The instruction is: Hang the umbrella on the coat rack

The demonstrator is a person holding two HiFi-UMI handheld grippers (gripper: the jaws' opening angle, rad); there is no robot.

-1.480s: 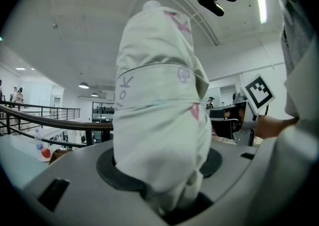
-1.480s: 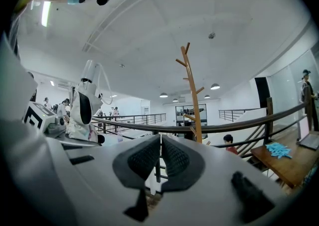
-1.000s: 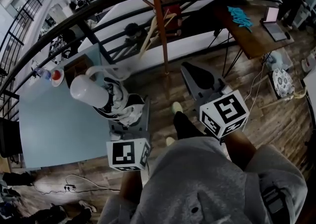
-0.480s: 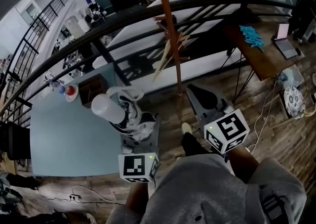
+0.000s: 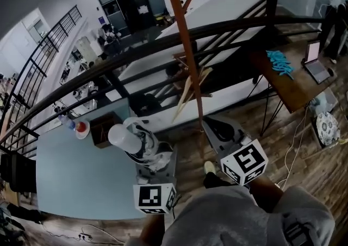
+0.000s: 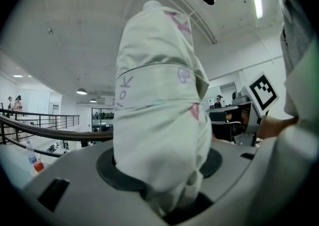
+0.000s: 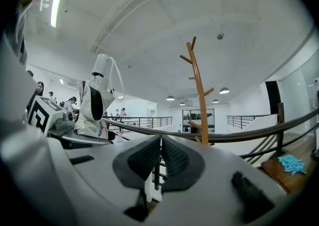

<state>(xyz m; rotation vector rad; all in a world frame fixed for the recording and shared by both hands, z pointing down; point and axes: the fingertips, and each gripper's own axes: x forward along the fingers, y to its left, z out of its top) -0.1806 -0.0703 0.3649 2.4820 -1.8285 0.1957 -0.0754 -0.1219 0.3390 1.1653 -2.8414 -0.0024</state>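
One folded umbrella [image 6: 159, 120] sits pinched upright in our left tool [image 5: 151, 157], coat rack [image 5: 185, 49] at one o'clock; right tool [image 5: 216, 126] pressed together, empty. We judge it light, soft-sleeved, slippery; hang by its strap loop [image 7: 120, 81].

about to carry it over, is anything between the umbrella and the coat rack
nothing visible does: only bare wood floor lies between the umbrella and the coat rack, which appears to stand on this side of the railing
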